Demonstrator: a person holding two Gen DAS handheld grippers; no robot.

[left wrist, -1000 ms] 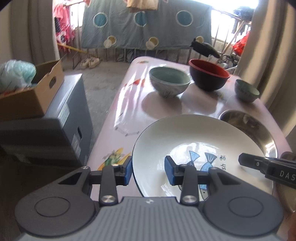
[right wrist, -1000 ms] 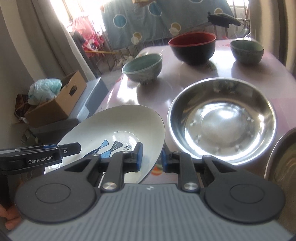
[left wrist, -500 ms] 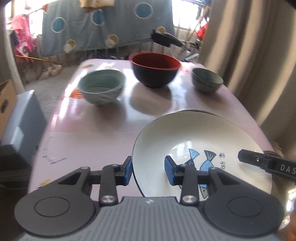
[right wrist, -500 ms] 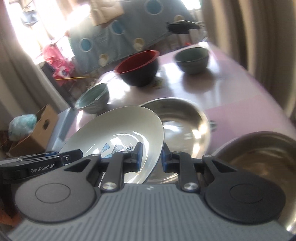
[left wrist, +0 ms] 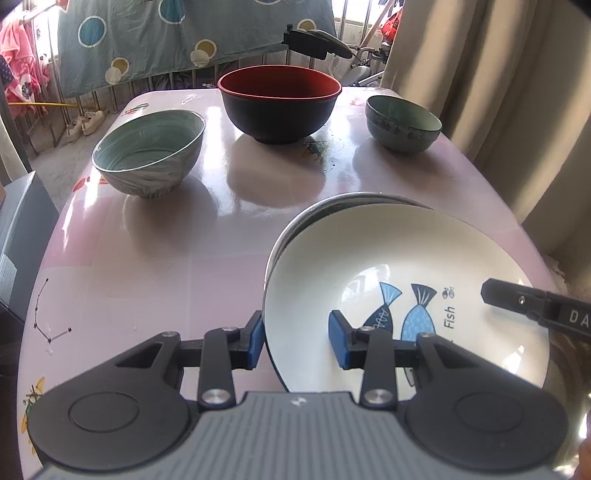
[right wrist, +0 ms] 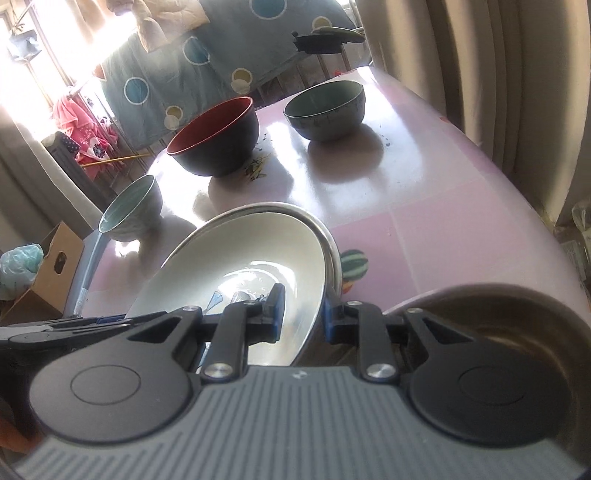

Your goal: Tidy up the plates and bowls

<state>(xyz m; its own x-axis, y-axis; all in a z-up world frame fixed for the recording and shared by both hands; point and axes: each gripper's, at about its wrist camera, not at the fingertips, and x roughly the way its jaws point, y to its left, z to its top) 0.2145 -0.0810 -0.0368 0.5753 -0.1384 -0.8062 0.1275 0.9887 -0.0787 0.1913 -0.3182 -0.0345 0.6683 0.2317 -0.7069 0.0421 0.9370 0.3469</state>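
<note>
A white plate [left wrist: 388, 258] with two blue fish painted on it hangs tilted between both grippers. My left gripper [left wrist: 297, 341] is shut on its left rim. My right gripper [right wrist: 303, 315] is shut on the opposite rim, and one of its fingers [left wrist: 535, 306] shows in the left wrist view. The plate [right wrist: 240, 251] sits just over a steel dish [left wrist: 354, 199] whose rim [right wrist: 325, 229] peeks out behind it; whether they touch is hidden. At the back of the pink table [left wrist: 184, 258] stand a red-and-black bowl [left wrist: 277, 103], a pale green bowl [left wrist: 147, 155] and a small grey-green bowl [left wrist: 402, 123].
A second steel bowl [right wrist: 498, 314] lies right under my right gripper. Curtains [left wrist: 517, 92] hang close along the table's right edge. Left of the table stand a grey case [left wrist: 18, 240] and a cardboard box [right wrist: 48, 269]. A spotted blanket [left wrist: 166, 33] hangs beyond the far end.
Both grippers have carried the fish plate to the right and slightly down, from the table's left side to over the steel dish. Both grips on the plate are unchanged.
</note>
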